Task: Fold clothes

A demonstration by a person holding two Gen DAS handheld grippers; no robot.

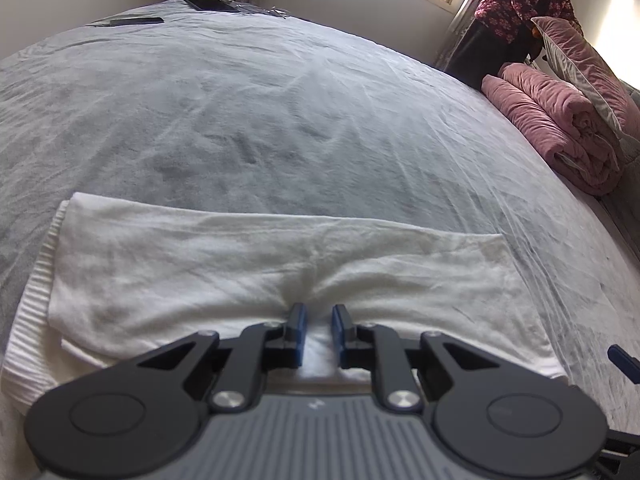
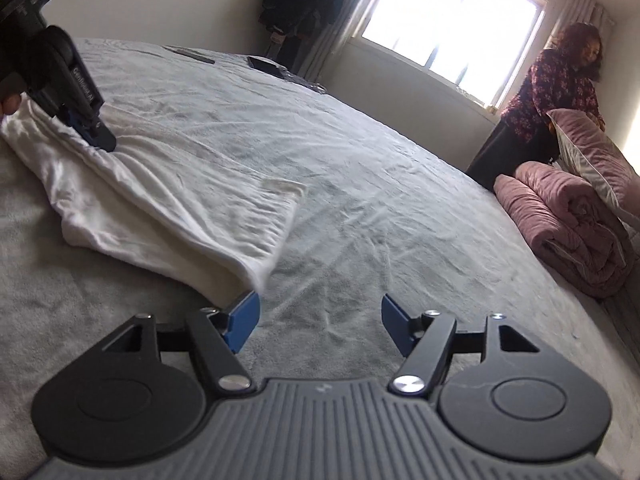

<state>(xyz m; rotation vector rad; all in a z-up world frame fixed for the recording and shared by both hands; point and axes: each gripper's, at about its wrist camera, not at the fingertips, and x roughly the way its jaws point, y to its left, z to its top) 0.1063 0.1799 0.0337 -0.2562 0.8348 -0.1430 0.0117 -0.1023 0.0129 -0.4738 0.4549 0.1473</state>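
A white garment [image 1: 260, 264] lies folded into a long band on the grey bed sheet [image 1: 280, 112]. My left gripper [image 1: 319, 310] stands at the middle of its near edge, its blue pads drawn close with a pinch of white cloth between them, and creases run towards the tips. The right wrist view shows the same left gripper [image 2: 102, 140] pressed down on the garment [image 2: 180, 200] at the far left. My right gripper [image 2: 320, 304] is open over bare sheet with nothing between its fingers. Its left pad [image 2: 244, 320] sits just beside the garment's near corner.
A rolled pink quilt [image 2: 568, 224] lies at the bed's right edge, and a person in a floral top [image 2: 556, 96] handles a pink pillow there beside the window. Dark flat devices [image 1: 208, 3] rest at the far end of the bed.
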